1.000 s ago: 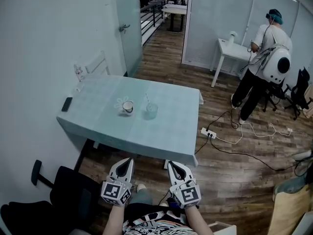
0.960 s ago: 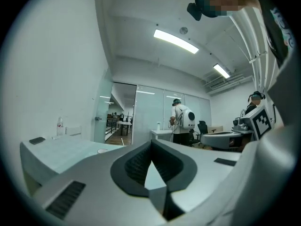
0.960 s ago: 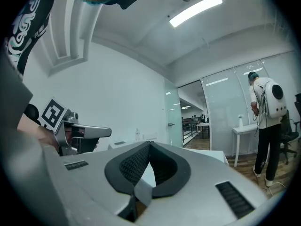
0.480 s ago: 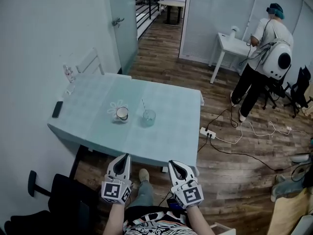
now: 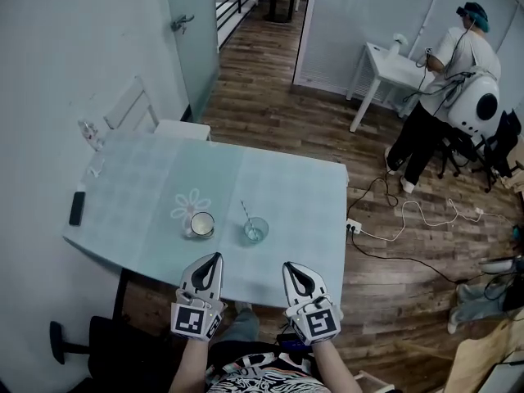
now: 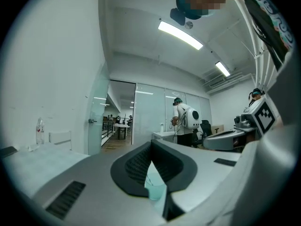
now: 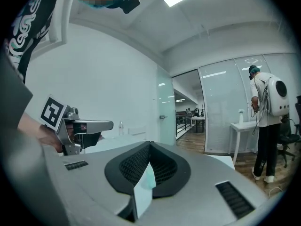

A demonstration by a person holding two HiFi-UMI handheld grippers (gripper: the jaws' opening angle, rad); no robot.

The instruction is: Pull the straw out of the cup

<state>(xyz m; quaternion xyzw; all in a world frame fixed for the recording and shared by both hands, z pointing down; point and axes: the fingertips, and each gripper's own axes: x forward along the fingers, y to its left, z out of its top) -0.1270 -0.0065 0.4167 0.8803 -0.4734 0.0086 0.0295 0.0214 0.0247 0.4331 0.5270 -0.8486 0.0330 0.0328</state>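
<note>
Left gripper (image 6: 150,146) view: the cup (image 6: 154,186) is just a greenish sliver in the slit between the closed jaws, and the rest is blocked. The straw (image 5: 246,214) is a hairline from the head view. Right gripper (image 7: 149,147) view is the same deal, with only a strip of table (image 7: 142,194) peeking through. The dark flat thing (image 5: 76,208) at the table's left edge is too small to name. Same for the clear bottle-ish thing (image 5: 88,129) at the far corner. The forearms (image 5: 184,367) and black chair (image 5: 102,350) get chopped by the bottom edge.
</note>
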